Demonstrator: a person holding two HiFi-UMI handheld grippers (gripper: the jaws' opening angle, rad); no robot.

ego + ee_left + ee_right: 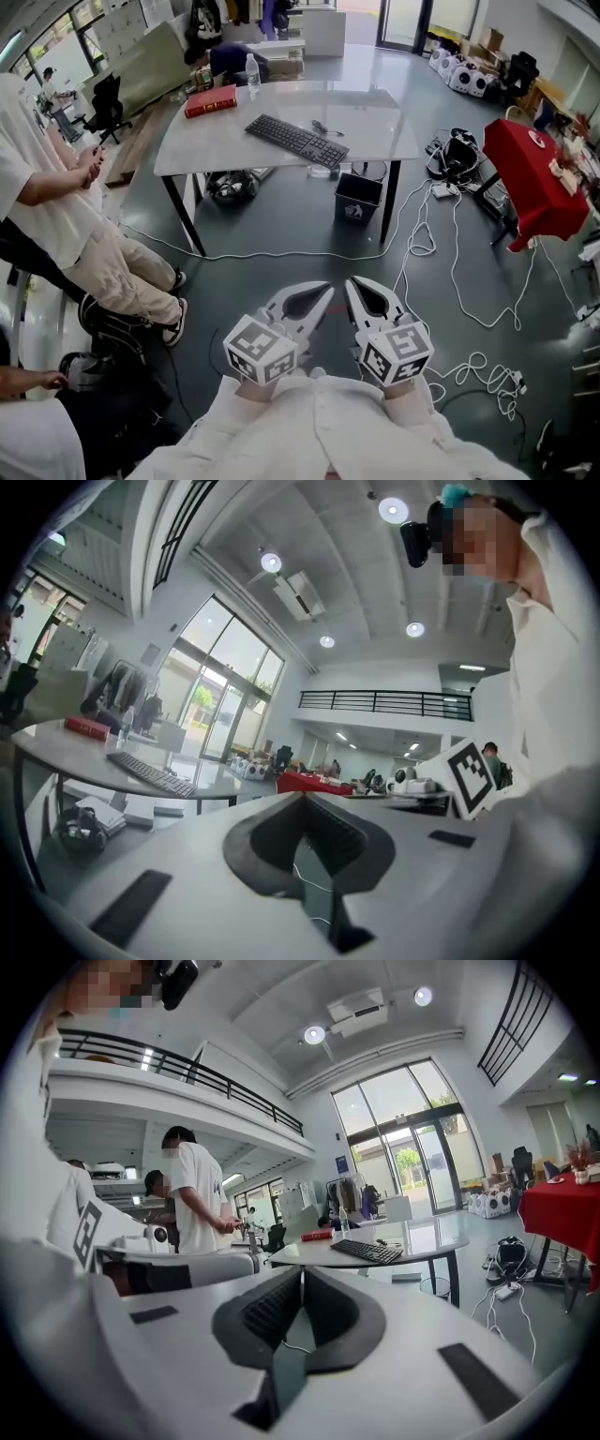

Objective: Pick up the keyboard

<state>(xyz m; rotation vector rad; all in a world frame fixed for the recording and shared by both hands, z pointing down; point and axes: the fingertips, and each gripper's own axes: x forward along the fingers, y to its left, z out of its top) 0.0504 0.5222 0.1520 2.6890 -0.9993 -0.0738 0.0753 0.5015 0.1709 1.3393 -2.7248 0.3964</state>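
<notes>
A black keyboard (296, 140) lies slantwise on the white table (192, 150) well ahead of me; it also shows as the keyboard (150, 772) in the left gripper view and the keyboard (367, 1252) in the right gripper view. My left gripper (325, 289) and right gripper (351, 284) are held side by side close to my body, over the dark floor, far short of the table. Both are shut with nothing between their jaws.
On the table lie a red book (210, 100), a water bottle (251, 73) and a cable. A black bin (357, 198) stands under it. White cables (441, 281) trail over the floor at right near a red-draped table (534, 183). A seated person (66, 225) is at left.
</notes>
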